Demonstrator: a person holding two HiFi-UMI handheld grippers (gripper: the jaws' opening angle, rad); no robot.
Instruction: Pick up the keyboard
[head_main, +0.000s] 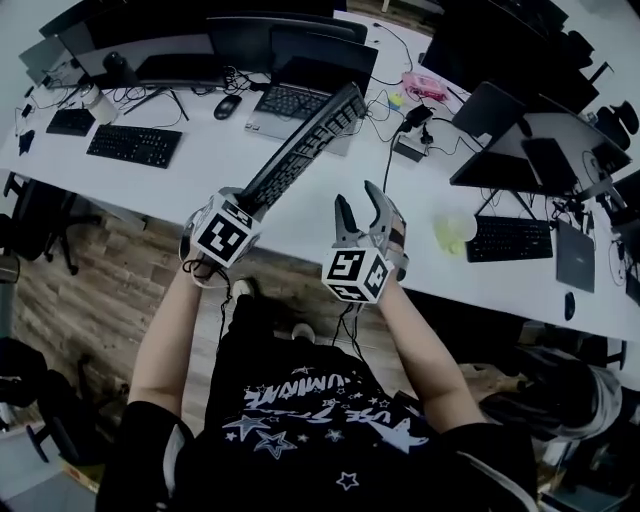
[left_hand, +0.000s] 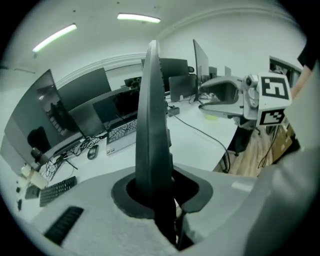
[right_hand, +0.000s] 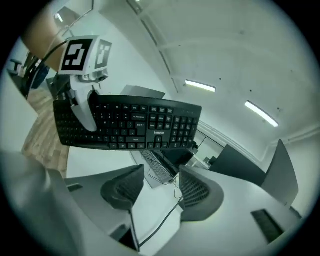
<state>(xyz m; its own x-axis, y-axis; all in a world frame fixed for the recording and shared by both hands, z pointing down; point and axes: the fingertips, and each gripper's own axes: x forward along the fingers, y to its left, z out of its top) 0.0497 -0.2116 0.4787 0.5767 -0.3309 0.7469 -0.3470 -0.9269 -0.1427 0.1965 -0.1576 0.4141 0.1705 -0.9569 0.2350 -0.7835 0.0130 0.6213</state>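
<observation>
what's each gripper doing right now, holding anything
left gripper: closed on one end of the keyboard.
right gripper: open, nothing between its jaws.

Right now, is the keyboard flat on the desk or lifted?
Lifted: the keyboard slants above the desk, one end clamped in the left hand-held gripper.

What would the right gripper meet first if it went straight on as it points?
Probably the keyboard, held up across its path by the left gripper; if it passes under, the laptop. Depth is unclear.
</observation>
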